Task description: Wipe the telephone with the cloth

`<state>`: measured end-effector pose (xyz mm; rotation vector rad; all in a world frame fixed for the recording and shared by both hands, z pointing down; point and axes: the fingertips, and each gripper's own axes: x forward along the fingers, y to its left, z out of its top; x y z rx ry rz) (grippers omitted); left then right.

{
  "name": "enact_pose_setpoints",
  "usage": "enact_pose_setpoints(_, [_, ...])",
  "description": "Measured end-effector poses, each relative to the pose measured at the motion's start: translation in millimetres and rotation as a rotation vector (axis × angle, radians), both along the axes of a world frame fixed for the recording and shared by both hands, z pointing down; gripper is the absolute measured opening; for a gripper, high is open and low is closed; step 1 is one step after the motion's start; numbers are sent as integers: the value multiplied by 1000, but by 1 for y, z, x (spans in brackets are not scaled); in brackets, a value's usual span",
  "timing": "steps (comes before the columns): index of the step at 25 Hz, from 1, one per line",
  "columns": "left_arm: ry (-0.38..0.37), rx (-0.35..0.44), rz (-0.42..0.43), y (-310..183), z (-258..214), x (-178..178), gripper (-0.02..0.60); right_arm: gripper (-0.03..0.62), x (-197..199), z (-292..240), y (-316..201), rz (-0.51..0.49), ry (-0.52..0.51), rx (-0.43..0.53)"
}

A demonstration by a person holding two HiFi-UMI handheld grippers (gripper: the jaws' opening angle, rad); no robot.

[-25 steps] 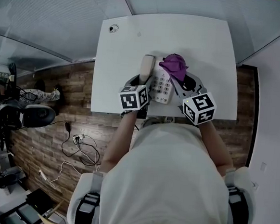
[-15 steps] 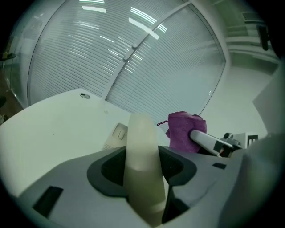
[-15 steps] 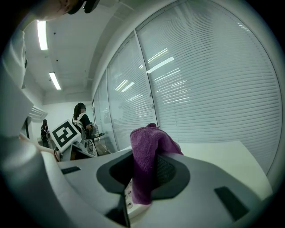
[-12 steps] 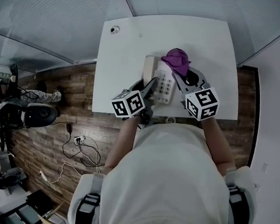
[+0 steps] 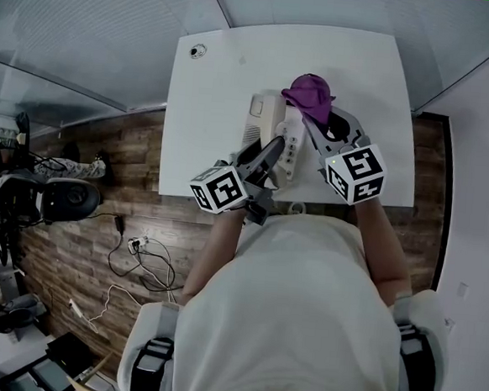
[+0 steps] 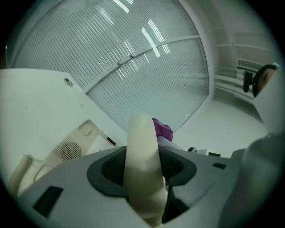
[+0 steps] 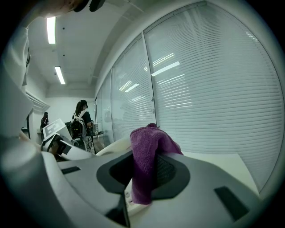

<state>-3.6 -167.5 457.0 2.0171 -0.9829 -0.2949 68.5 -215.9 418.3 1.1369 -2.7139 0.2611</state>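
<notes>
**Phone Cleaning Time**

The person stands at the near side of the white table (image 5: 221, 70) with a gripper in each hand. The left gripper (image 5: 269, 148) is squeezed tight on the handset (image 6: 141, 156). It holds the handset just left of the telephone (image 5: 289, 147), and I think it is lifted off its resting place. The telephone sits near the near edge of the table. The right gripper (image 5: 319, 125) is pinched on the purple cloth (image 7: 149, 156), which bunches up over the far end of the telephone.

What could go wrong? The handset could slip out of the jaws (it looks smooth and round) if the left gripper tips too much. A hard rub could push the telephone toward the near edge, because nothing holds its body down. The purple cloth is held by one bunched bit, so a strong drag might pull it free.
</notes>
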Motion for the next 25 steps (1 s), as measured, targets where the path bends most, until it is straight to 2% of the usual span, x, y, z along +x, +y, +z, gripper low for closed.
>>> enact_pose_setpoints(6, [163,35,58,8,-17,10,222,95,-2,-9,7,-29,-11,24])
enact_pose_setpoints(12, [227,46,91,15,-25,11,222,95,-20,-16,24,-111,22,72])
enact_pose_setpoints(19, [293,43,100,17,-28,6,222,95,-34,-12,34,-163,43,81])
enact_pose_setpoints(23, [375,14,101,19,-32,7,222,95,-39,-12,39,-187,48,80])
enact_pose_setpoints(25, [387,9,100,19,-33,7,222,95,-40,-11,41,-192,49,81])
